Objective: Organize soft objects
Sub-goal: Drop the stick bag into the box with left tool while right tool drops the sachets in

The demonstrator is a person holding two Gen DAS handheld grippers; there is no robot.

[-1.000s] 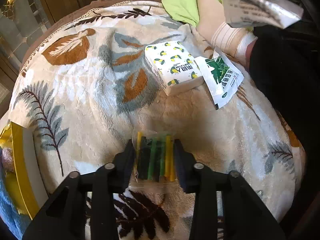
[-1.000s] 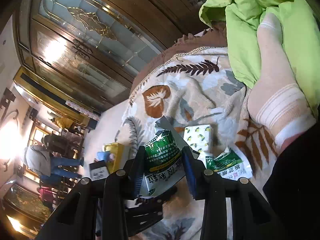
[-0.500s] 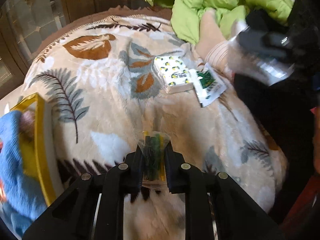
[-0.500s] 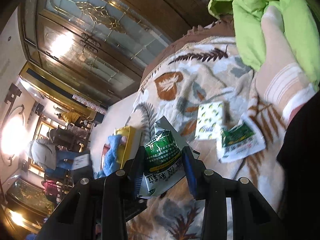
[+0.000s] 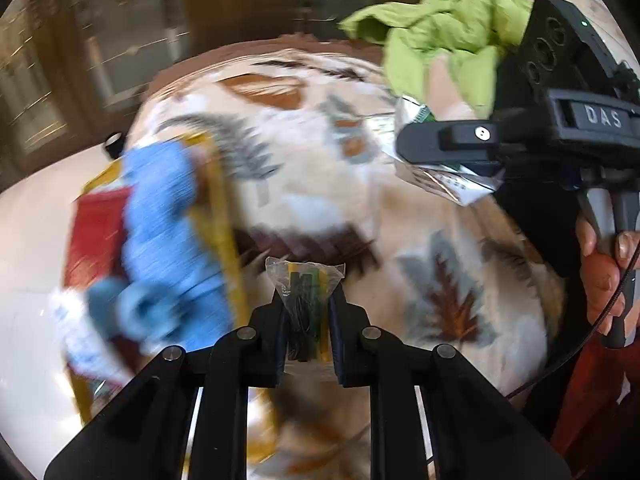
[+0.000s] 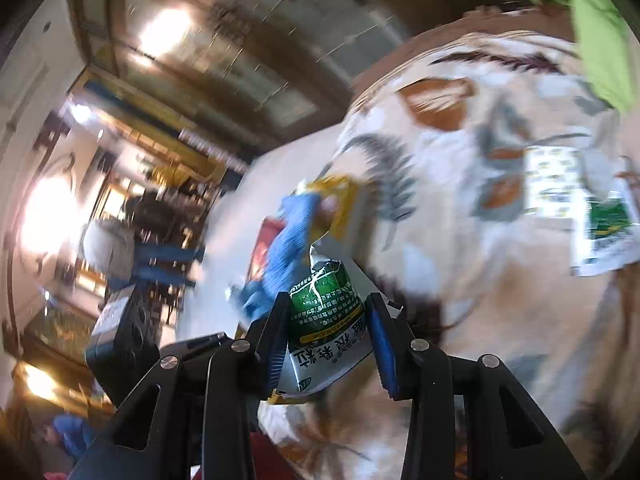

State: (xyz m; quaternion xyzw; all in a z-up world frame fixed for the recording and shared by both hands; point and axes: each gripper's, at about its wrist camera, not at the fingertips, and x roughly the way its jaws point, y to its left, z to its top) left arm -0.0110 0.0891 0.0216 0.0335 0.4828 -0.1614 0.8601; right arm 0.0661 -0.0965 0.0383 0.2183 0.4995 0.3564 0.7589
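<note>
At ten o'clock from the left gripper [image 5: 307, 312], clamped on its clear packet [image 5: 305, 292], lies the yellow box [image 5: 218, 216]; the right gripper [image 6: 326, 332] pinches a green sachet [image 6: 325, 320].

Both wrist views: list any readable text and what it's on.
"DAS": raised letters on the body of the right claw, seen from the left wrist view.
Green-and-white packet in the right claw: large Chinese characters, upside down, not reliably readable.
Yellow-spotted white pack and green packet on the blanket: print blurred.
Clear bag of sticks in the left claw: no text.
</note>
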